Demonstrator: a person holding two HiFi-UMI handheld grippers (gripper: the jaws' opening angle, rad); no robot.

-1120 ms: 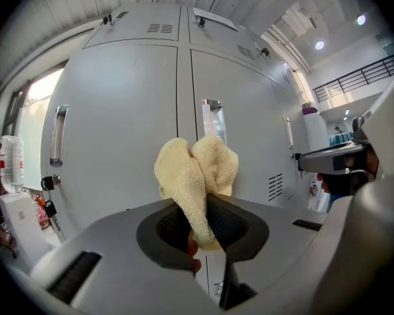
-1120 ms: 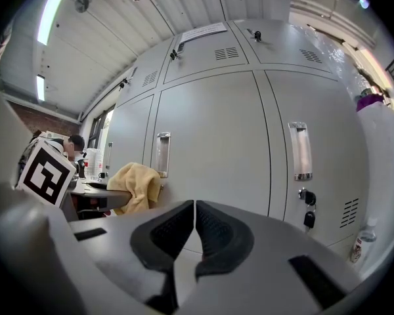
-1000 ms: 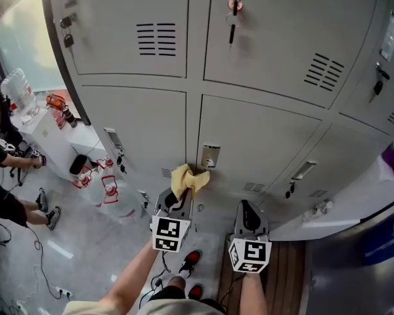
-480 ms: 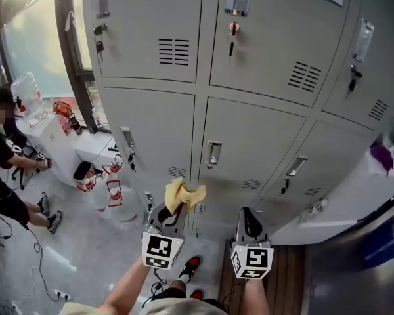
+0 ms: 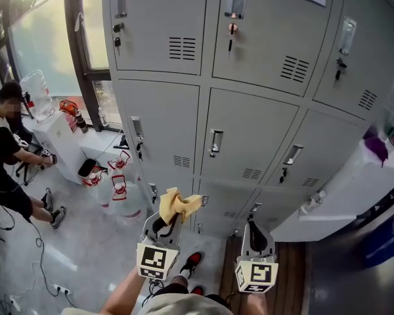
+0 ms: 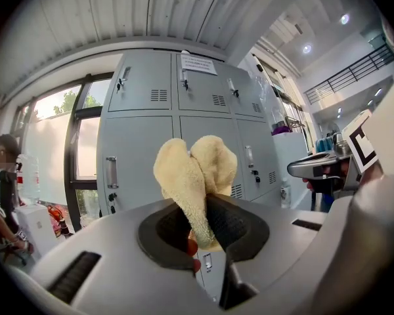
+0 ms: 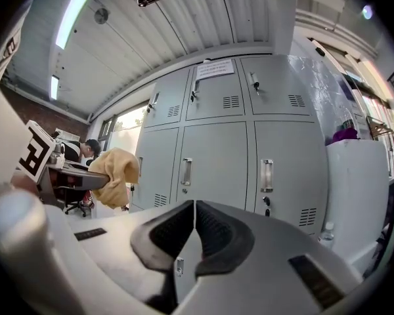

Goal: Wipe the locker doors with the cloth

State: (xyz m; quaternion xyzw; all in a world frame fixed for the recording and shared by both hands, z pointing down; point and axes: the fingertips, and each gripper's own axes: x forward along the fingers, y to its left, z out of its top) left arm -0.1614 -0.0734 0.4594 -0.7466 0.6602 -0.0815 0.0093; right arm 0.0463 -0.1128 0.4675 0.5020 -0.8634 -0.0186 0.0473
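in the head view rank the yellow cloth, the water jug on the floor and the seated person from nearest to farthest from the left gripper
1. yellow cloth: clamped in the jaws of the left gripper, touching it.
2. water jug: on the floor, to the gripper's left.
3. seated person: at the far left edge, well beyond the jug.

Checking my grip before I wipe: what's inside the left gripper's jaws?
The yellow cloth is pinched in the left gripper, its bunched end sticking out past the jaws. How far it runs down between them is covered by the jaws themselves.
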